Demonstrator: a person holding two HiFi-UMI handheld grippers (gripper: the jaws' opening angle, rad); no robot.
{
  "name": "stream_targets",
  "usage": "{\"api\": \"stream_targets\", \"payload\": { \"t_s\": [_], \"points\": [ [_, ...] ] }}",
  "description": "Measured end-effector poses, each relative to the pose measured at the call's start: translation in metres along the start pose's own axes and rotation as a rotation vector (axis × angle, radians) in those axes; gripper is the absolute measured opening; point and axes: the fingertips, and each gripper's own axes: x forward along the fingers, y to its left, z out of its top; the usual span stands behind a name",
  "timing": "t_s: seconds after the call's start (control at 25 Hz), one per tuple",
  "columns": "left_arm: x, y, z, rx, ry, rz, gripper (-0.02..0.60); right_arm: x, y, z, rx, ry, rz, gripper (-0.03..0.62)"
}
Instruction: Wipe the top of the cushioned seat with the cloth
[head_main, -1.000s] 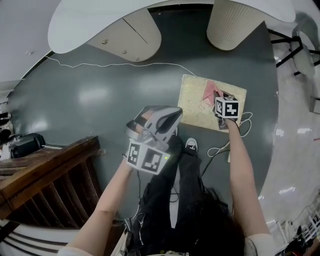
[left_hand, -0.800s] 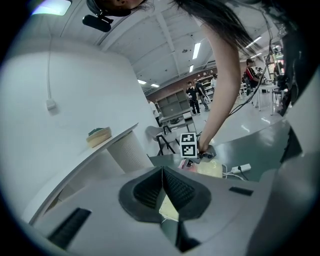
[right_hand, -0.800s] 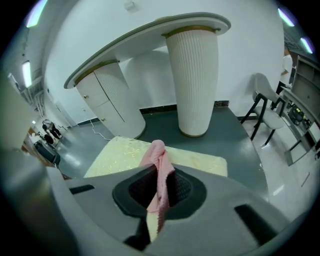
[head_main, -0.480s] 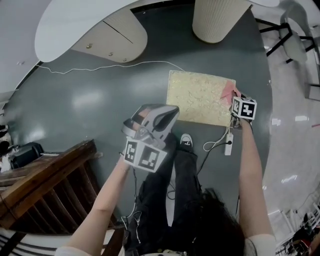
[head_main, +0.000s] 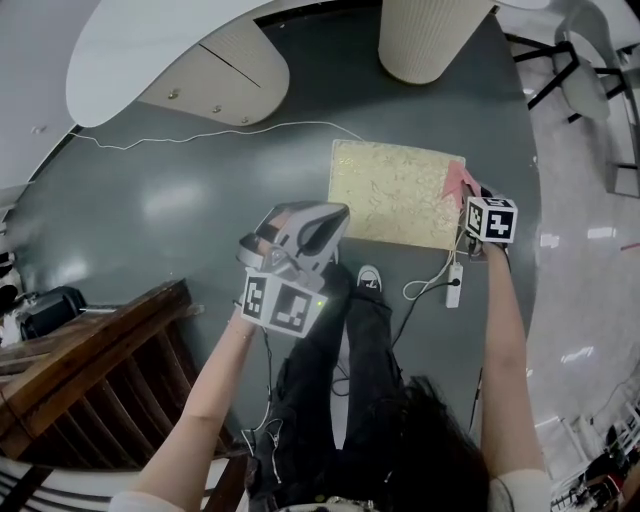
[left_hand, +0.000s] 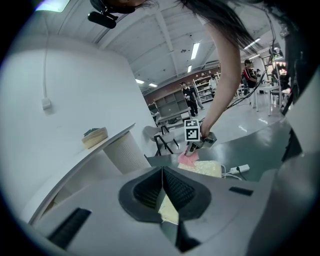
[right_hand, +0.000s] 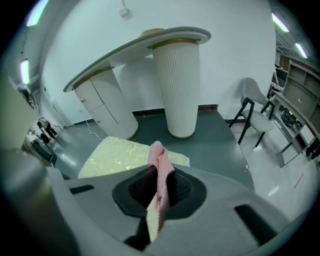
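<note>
Gripping: your right tongs are clamped on the pink cloth, pinched between the ribbed pads. One end sticks up past the tips, the other trails back toward the camera.
Left tongs: your left tongs have the jaws pressed together with nothing between them. Yellow of the seat shows through the slot below the pads.
Cloth spot: right at the right tongs' tips, over the right edge of the cushioned seat. Can't tell if it touches the fabric.
Seat: pale yellow patterned cushion, flat on the dark green floor. It lies ahead and left of the right tongs and ahead of the left tongs, well apart from the left tips.
Spacing: left tongs are held up well apart from the right tongs, pointing toward them.
Pedestal: white ribbed column beyond the seat, straight ahead of the right tongs, under a curved white tabletop.
Power strip: white power strip on the floor just behind the right tongs, cord looped beside it.
Chair: grey chair with black legs off to the right of the right tongs.
Cable: thin white cable on the floor beyond the left tongs.
Railing: wooden railing left of the left tongs.
Shoe: your shoe on the floor between the two tongs, just beside the seat's near edge.
</note>
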Motion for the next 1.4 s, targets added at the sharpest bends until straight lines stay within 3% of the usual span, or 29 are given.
{"api": "stream_targets", "payload": {
  "t_s": [0.4,0.84,1.12,1.4],
  "points": [
    [-0.022,0.013,-0.015,-0.022,0.03,0.049,0.006,0.02,0.129,0.035,-0.142,-0.043,0.213,0.011],
    [-0.047,0.024,-0.038,-0.076,0.053,0.111,0.006,0.066,0.268,0.029,-0.208,0.0,0.394,0.011],
    [-0.061,0.026,-0.054,-0.118,0.074,0.142,0.006,0.086,0.282,0.011,-0.225,0.062,0.386,0.011],
    [-0.059,0.018,-0.056,-0.139,0.072,0.131,0.006,0.084,0.243,-0.004,-0.176,0.082,0.318,0.011]
  ]
}}
